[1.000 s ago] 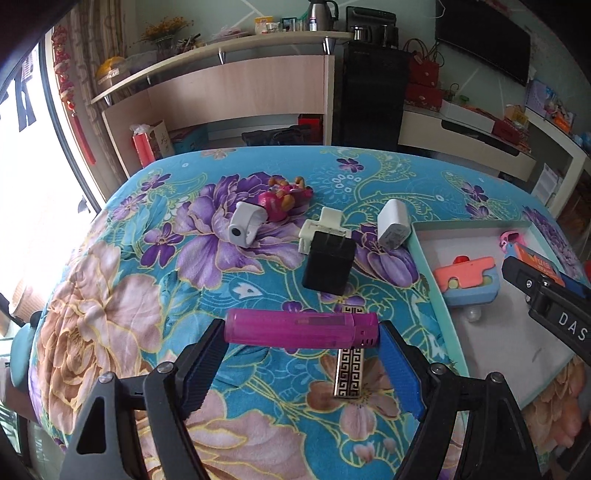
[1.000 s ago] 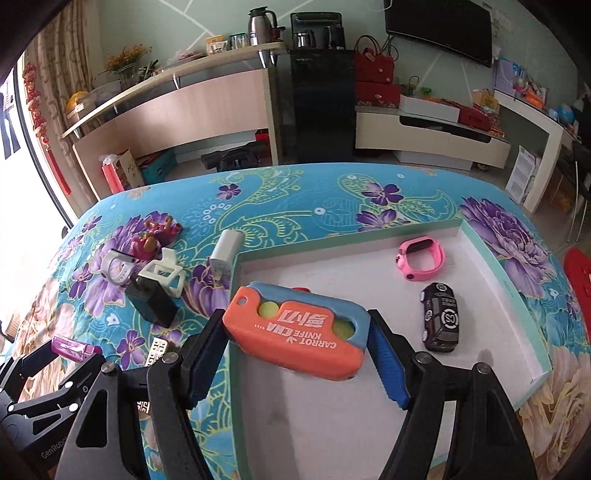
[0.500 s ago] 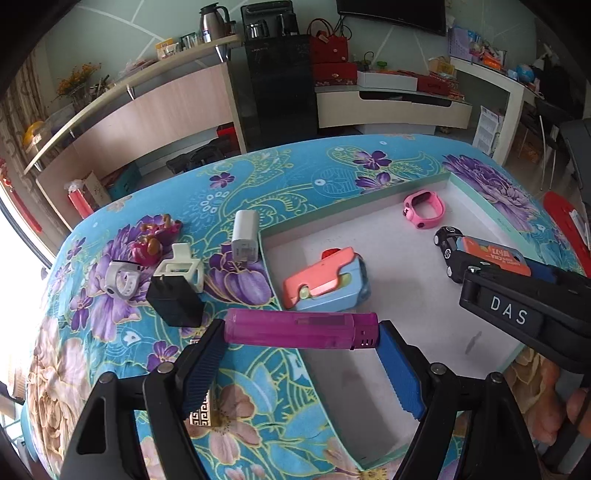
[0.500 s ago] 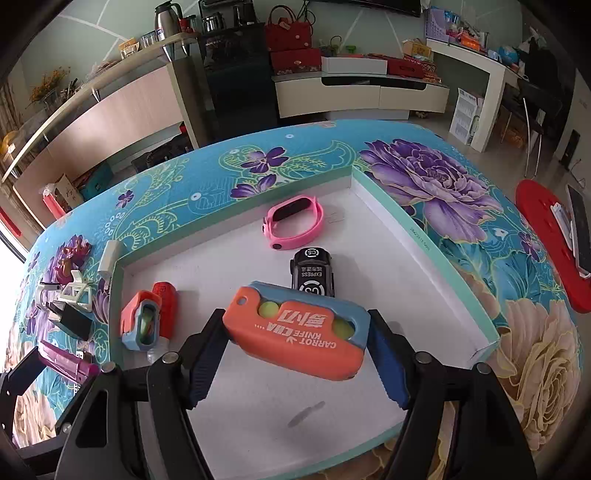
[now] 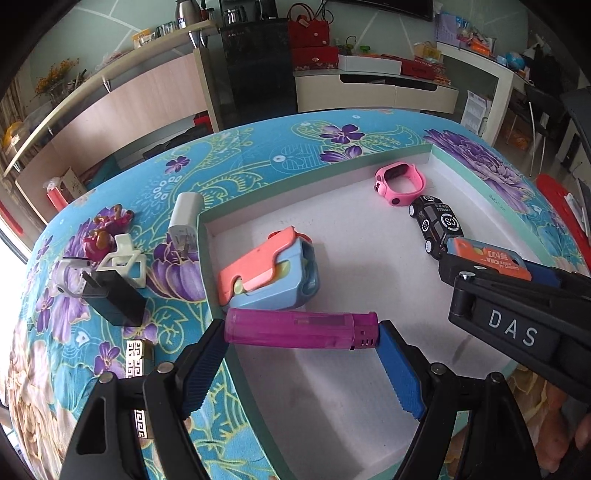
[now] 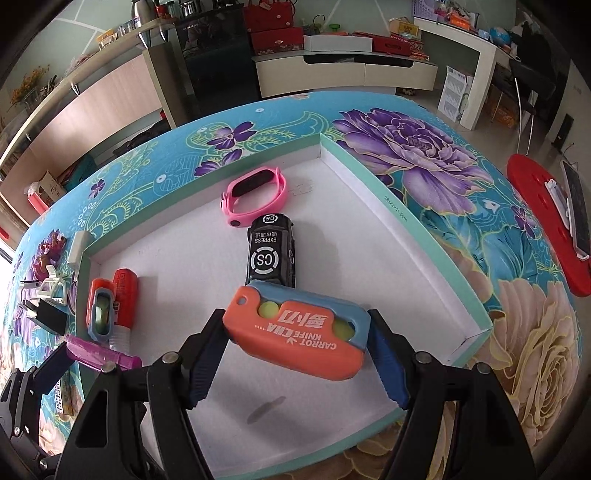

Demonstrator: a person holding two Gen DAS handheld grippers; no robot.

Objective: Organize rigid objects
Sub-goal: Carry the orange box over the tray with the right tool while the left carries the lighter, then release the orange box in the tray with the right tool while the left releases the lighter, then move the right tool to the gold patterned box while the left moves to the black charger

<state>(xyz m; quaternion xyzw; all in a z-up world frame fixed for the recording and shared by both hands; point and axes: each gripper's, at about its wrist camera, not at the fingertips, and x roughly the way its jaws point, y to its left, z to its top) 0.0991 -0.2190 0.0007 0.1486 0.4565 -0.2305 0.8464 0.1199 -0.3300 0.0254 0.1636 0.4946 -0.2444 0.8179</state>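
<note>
Your left tool (image 5: 301,328) grips one purple lighter (image 5: 295,329); your right tool (image 6: 297,334) grips one carrot knife (image 6: 295,332). The tray (image 6: 424,236) holds one car (image 6: 271,251), one pink band (image 6: 255,194), another carrot knife (image 5: 266,269).

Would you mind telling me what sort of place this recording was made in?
Most likely a home living room: a wall-mounted television above a low media cabinet, a kettle on a sideboard, and a floral tablecloth.

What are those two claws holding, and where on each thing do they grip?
The left gripper clamps a purple lighter by its two ends. The right gripper clamps an orange-and-blue carrot knife toy by its two short ends.
</note>
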